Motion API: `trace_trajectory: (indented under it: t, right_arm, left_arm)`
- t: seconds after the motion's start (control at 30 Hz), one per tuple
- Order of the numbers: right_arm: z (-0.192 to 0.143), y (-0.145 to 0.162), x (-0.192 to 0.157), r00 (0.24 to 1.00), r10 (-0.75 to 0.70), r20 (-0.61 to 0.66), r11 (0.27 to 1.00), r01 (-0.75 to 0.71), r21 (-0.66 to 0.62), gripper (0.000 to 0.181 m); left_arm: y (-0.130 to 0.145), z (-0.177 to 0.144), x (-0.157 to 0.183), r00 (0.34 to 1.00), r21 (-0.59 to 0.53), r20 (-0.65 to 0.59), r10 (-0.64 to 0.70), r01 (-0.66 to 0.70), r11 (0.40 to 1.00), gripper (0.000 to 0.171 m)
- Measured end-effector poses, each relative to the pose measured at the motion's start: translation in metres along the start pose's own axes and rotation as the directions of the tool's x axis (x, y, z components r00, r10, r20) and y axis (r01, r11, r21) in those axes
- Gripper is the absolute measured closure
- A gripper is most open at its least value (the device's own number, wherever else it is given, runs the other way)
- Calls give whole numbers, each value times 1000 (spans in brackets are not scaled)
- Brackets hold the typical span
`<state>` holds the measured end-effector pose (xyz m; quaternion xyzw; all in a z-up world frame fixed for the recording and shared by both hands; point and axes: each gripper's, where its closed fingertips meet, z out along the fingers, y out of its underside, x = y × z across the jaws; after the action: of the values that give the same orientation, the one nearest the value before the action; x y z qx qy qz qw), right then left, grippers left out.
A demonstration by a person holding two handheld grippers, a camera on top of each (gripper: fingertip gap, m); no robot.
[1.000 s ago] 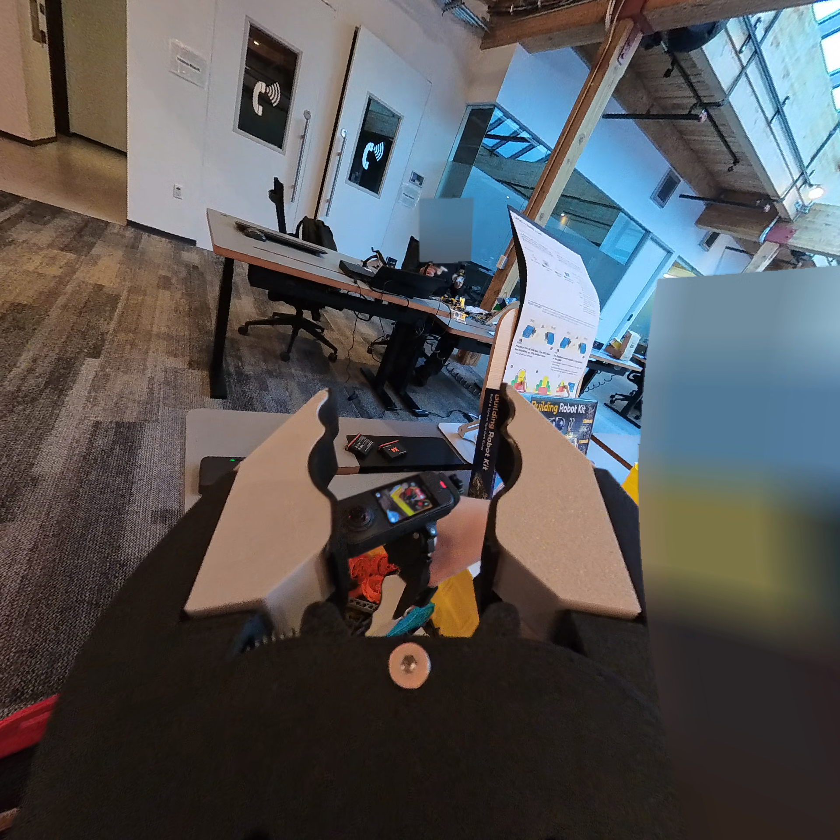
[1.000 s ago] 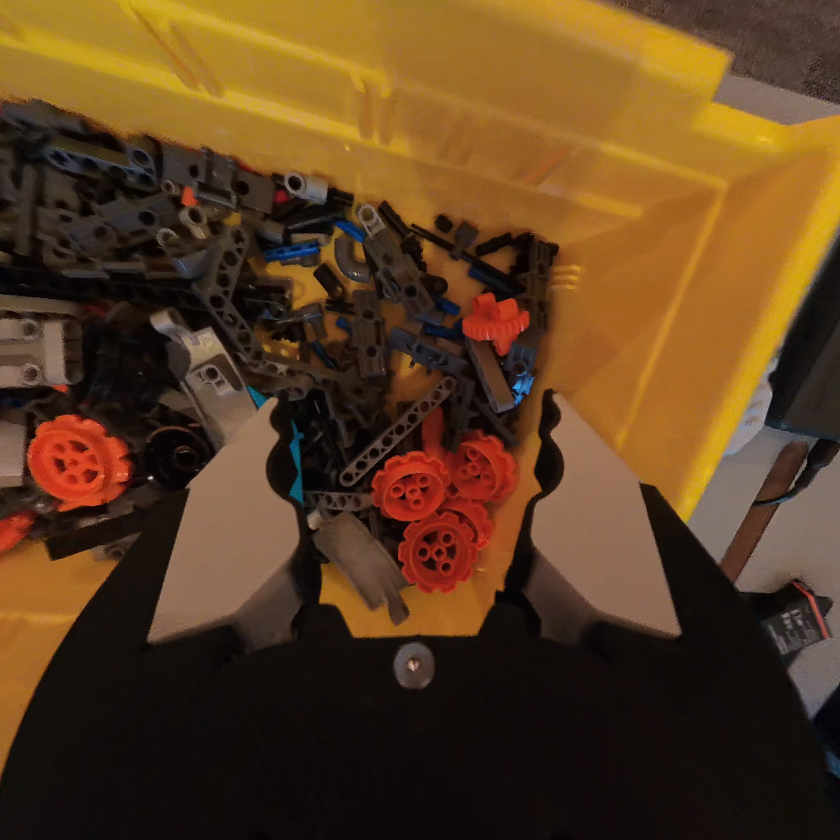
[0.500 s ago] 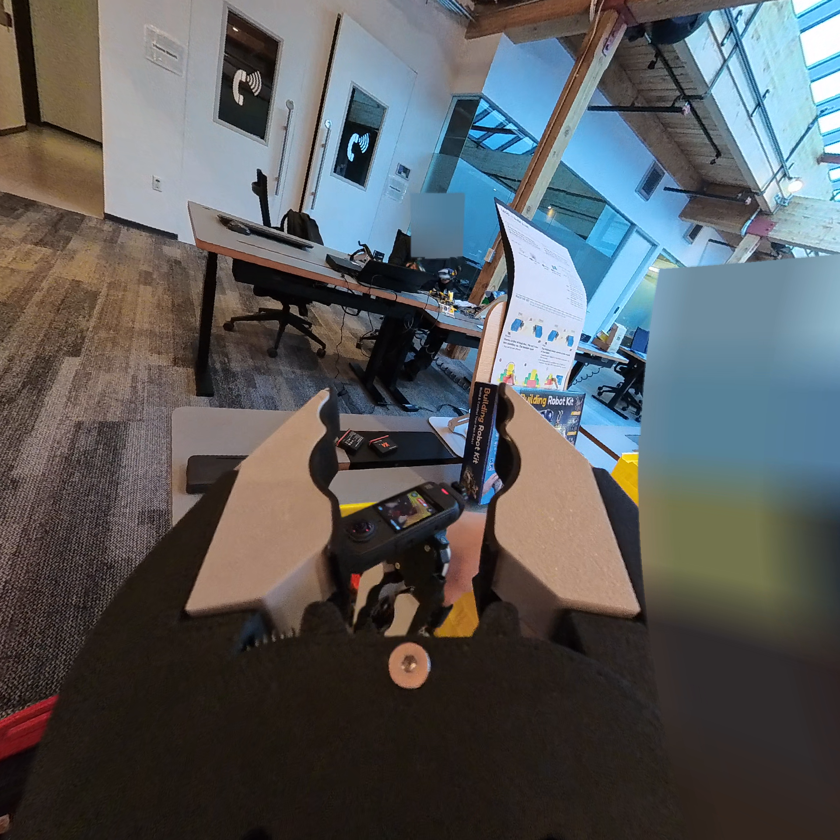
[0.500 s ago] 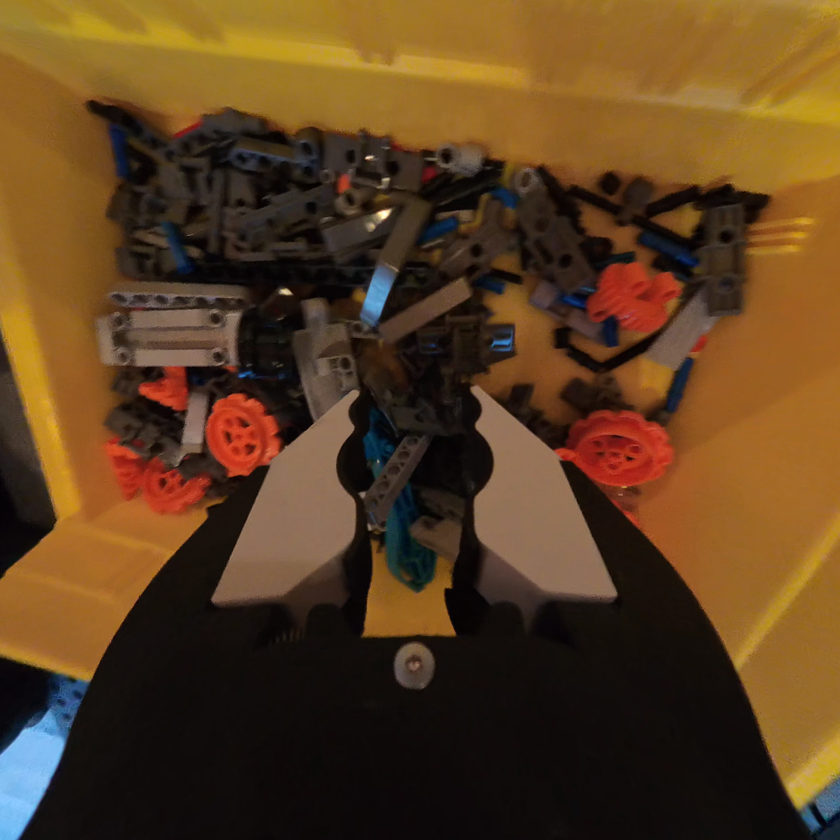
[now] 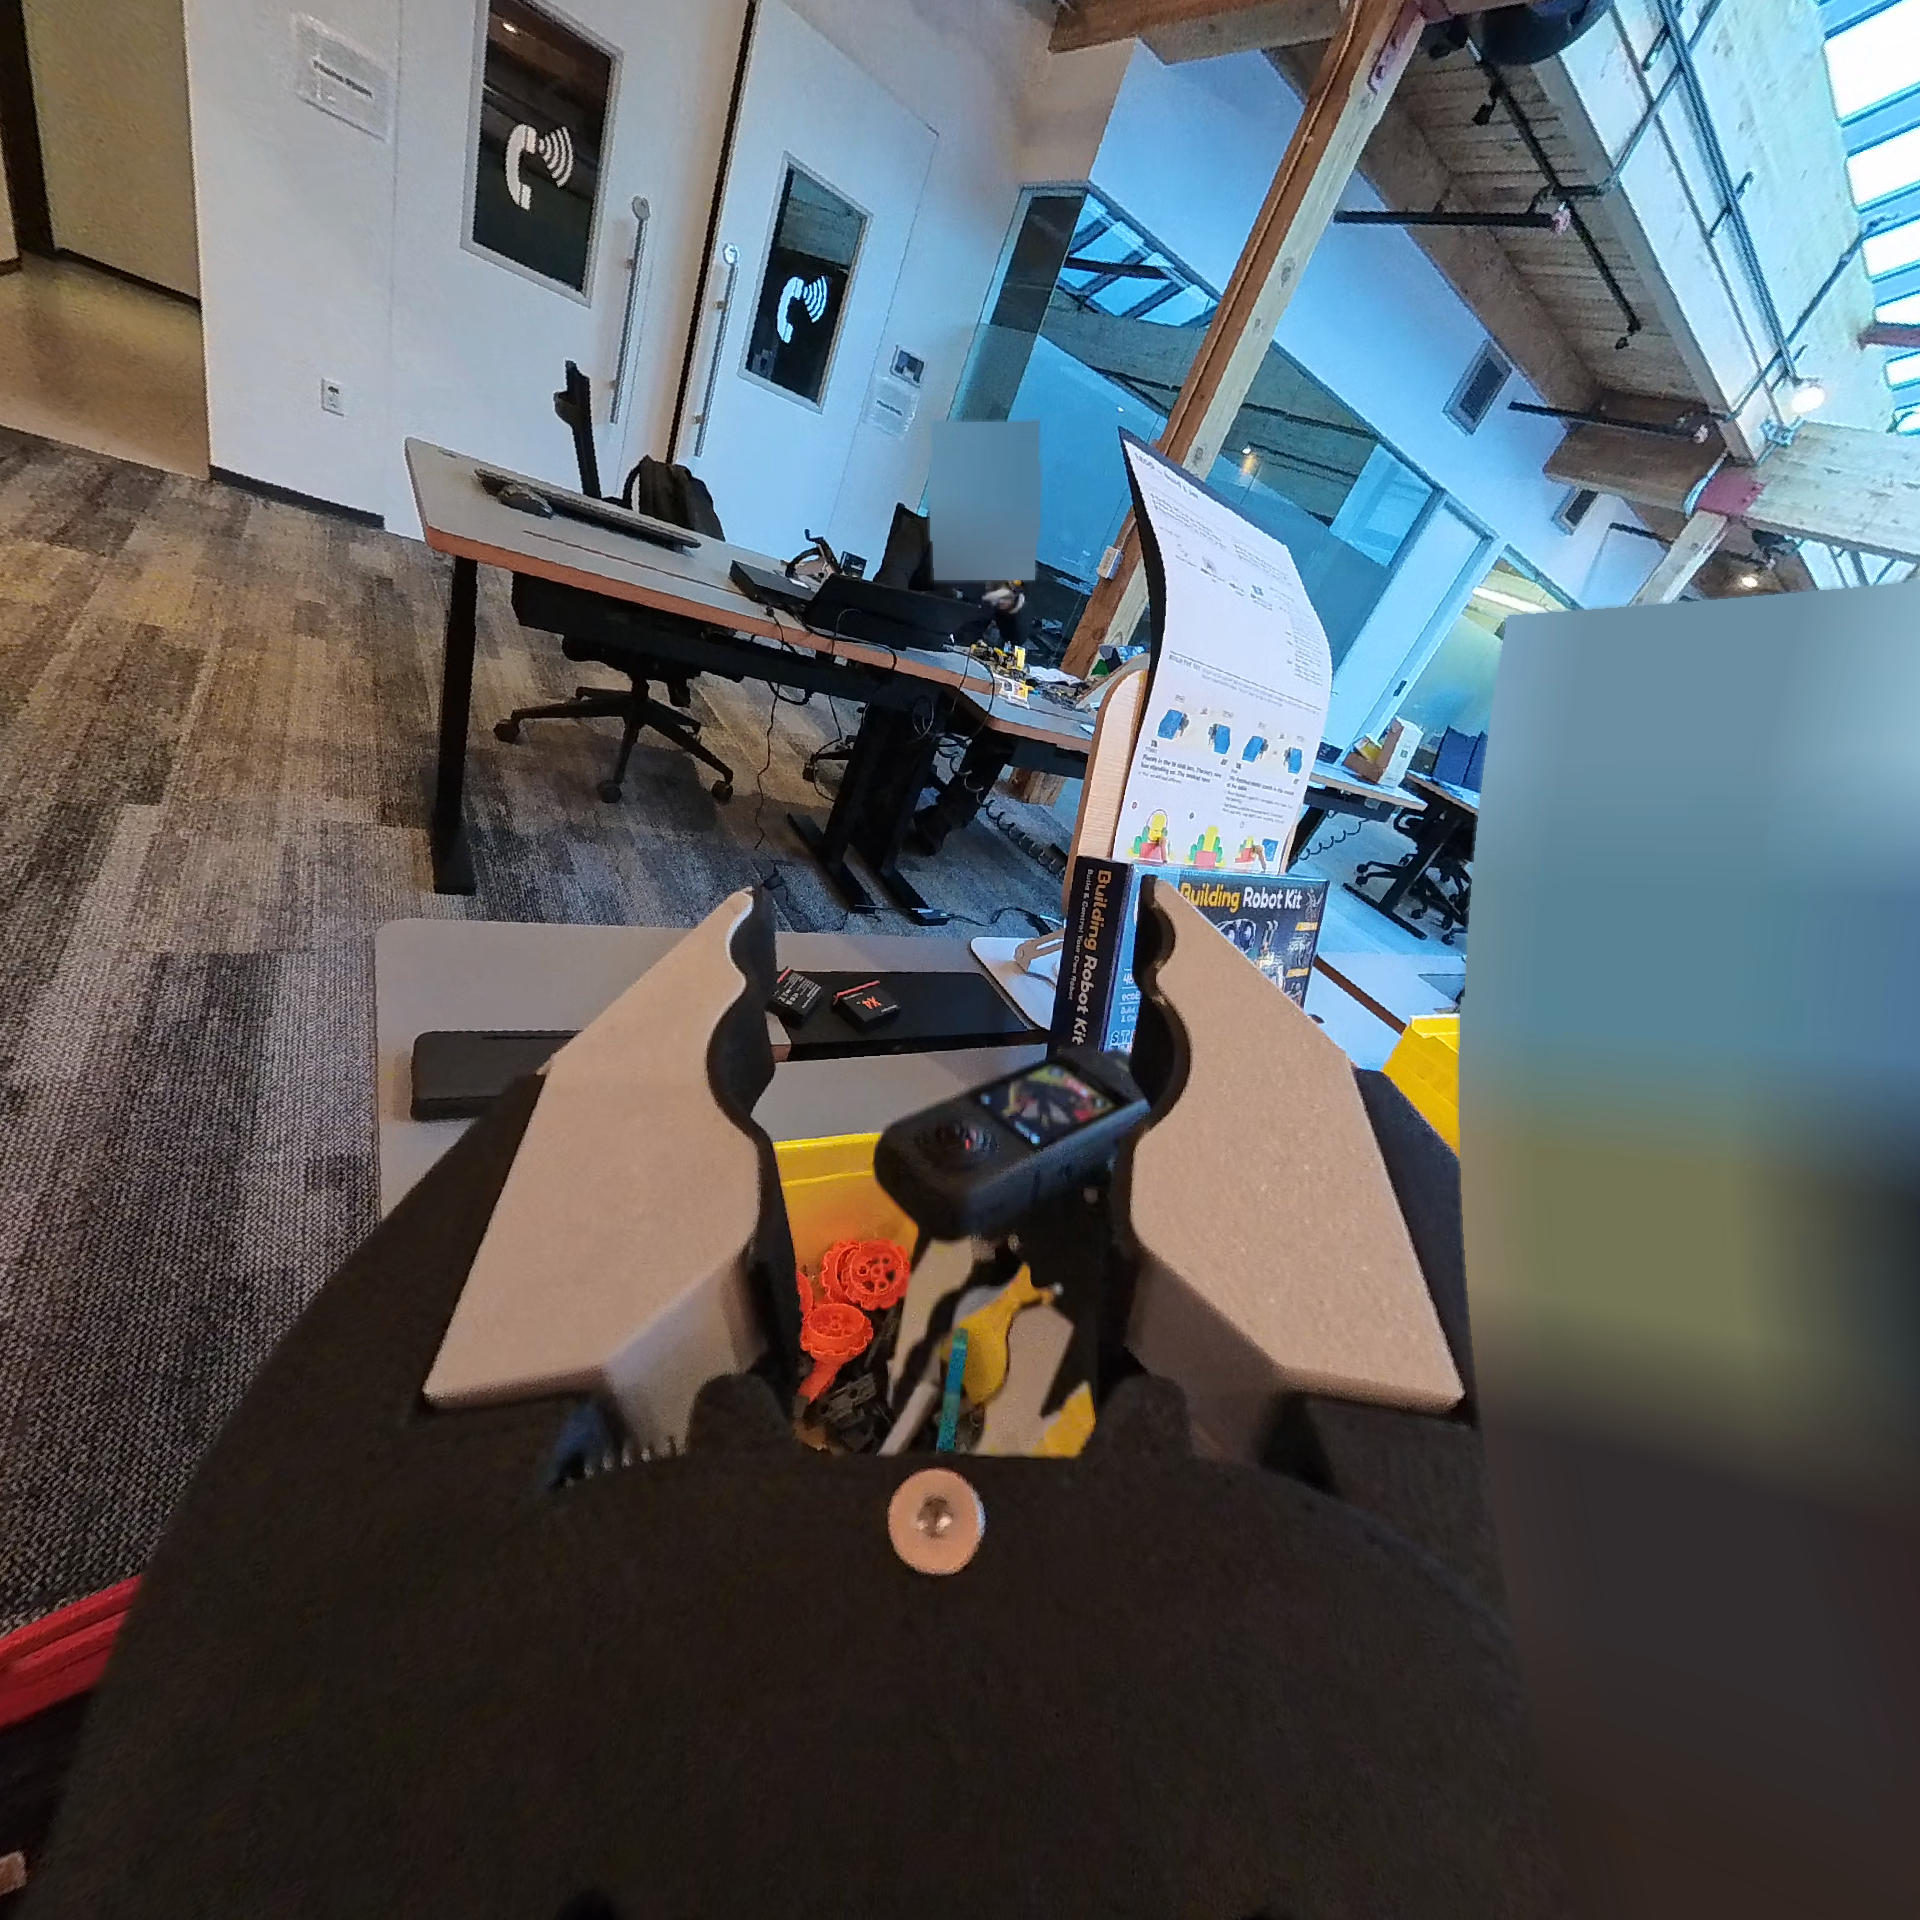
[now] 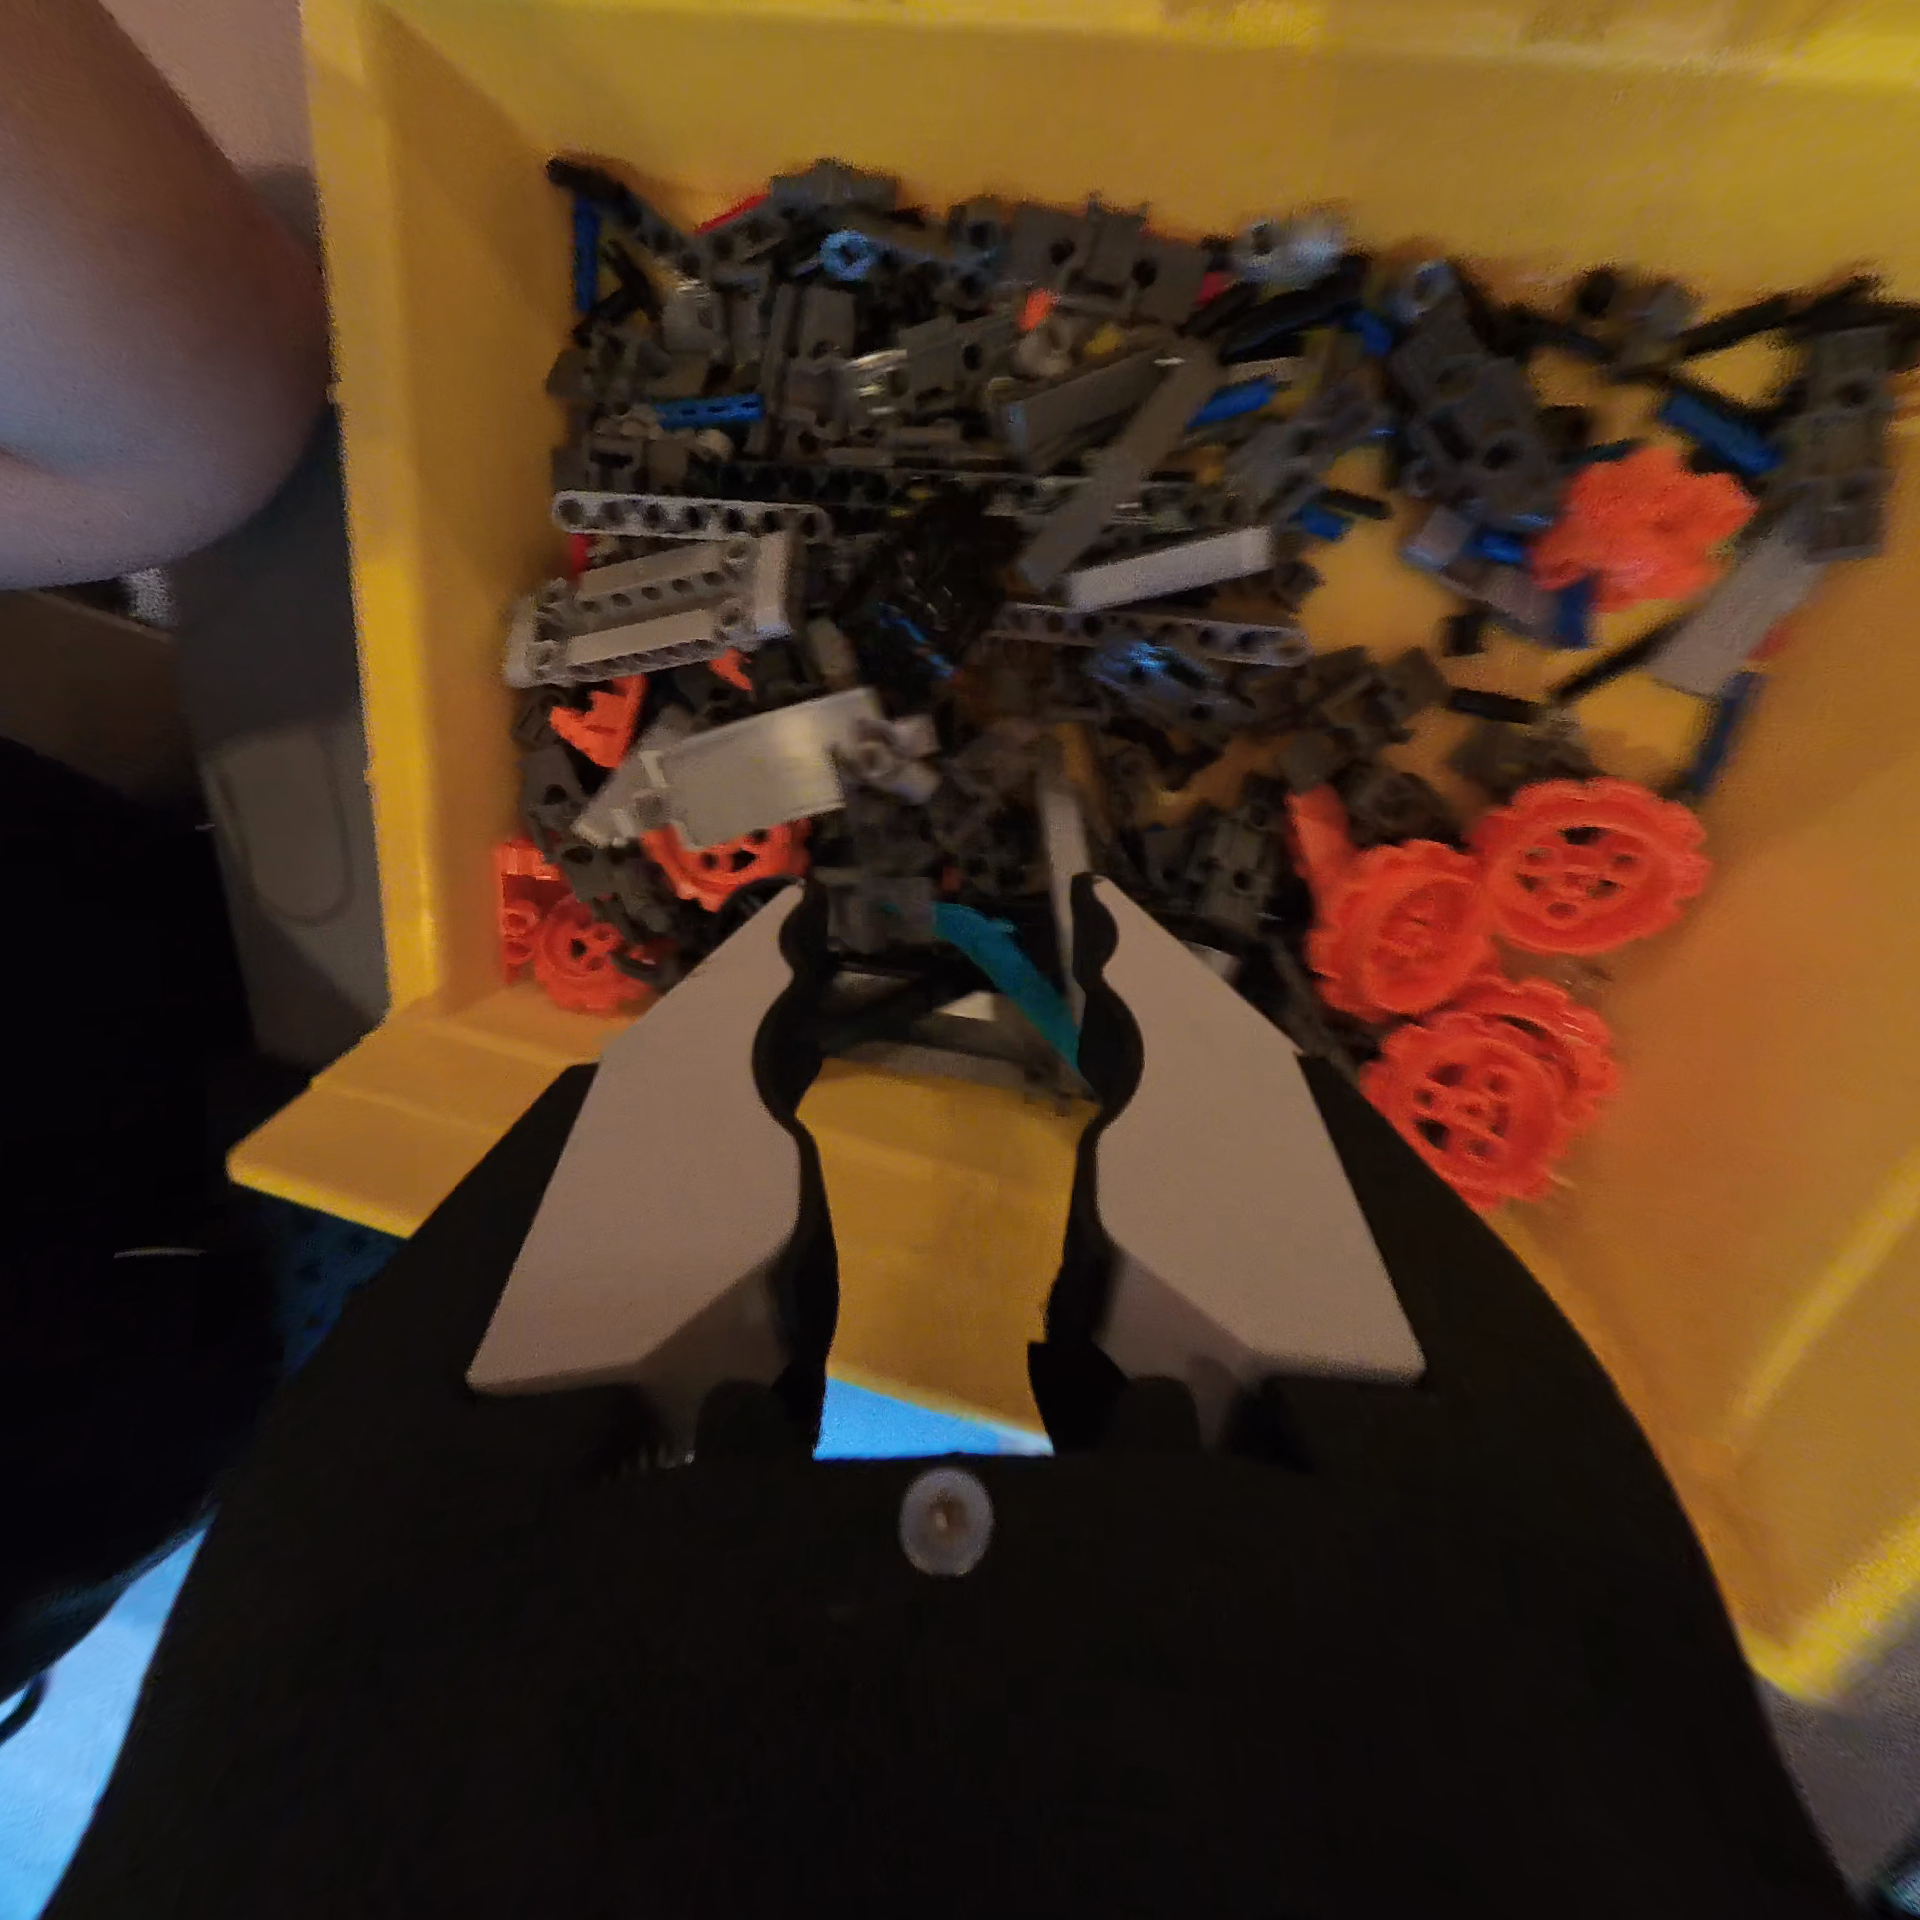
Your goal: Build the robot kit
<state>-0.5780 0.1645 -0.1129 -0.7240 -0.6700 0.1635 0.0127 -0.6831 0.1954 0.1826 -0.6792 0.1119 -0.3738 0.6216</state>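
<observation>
Presently the right gripper, fingers narrowed on a teal piece, is hovering over the yellow bin, while the left gripper is hanging wide and empty beside that bin.

yellow bin | loose grey, black, blue pieces inside | orange gears right

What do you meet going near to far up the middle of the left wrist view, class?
left gripper → orange wheels in the yellow bin → black camera → black pad → carpet → desk → white doors
</observation>
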Motion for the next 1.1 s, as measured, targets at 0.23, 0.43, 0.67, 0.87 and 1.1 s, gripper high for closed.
trace_trajectory:
  t: [0.23,0.43,0.67,0.87,1.1]
  right_arm:
    - [-28,19,77,969,7,-247,984,-51,-173,132]
    - [-18,43,100,948,-116,-295,906,-21,-423,131]
    - [-3,47,105,945,-167,-282,877,12,-480,144]
    - [16,23,92,970,-134,-201,909,39,-414,150]
    - [35,-28,60,992,-100,-75,970,80,-228,162]
  left_arm:
    - [-2,-2,-1,1000,15,6,-1,1,1000,105]
    - [-3,-2,0,1000,18,8,2,-2,1000,105]
    - [-1,1,1,1000,8,6,5,-5,1000,105]
    - [1,2,3,1000,-1,1,8,-8,1000,105]
    - [0,1,4,1000,3,-4,7,-7,1000,105]
